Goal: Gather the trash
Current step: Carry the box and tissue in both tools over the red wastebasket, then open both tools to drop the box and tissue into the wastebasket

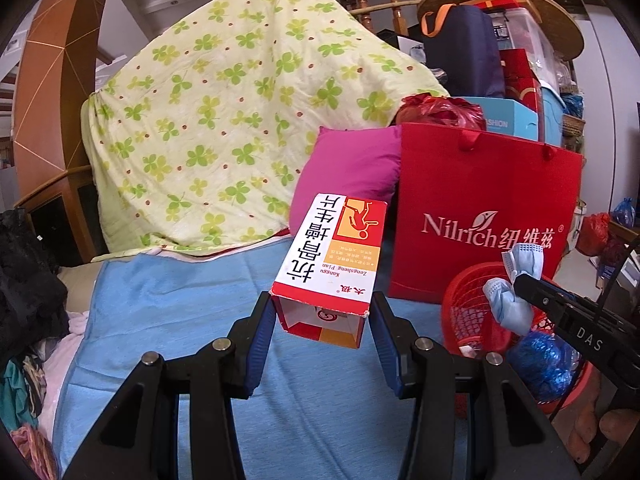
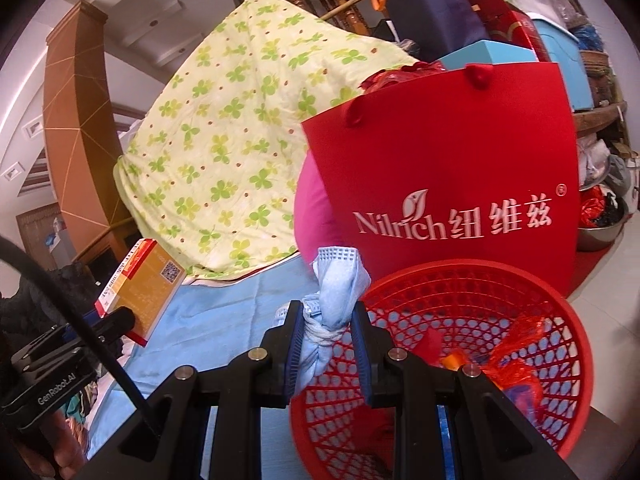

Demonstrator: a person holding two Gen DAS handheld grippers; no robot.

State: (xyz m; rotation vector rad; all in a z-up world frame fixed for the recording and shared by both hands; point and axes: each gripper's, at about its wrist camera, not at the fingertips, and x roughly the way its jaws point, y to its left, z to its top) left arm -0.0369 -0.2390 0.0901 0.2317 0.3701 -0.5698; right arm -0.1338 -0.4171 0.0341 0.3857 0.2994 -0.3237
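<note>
Jaws: left gripper [image 1: 322, 316] clamped medicine box [image 1: 332, 256]; right gripper [image 2: 326, 338] pinched crumpled mask [image 2: 338, 280] beside red basket [image 2: 460, 280]. Risk: mask slipping short of rim.

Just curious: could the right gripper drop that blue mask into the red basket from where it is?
Probably yes: the right gripper, shut on the blue mask, sits near the red basket's open rim, nothing between.
</note>
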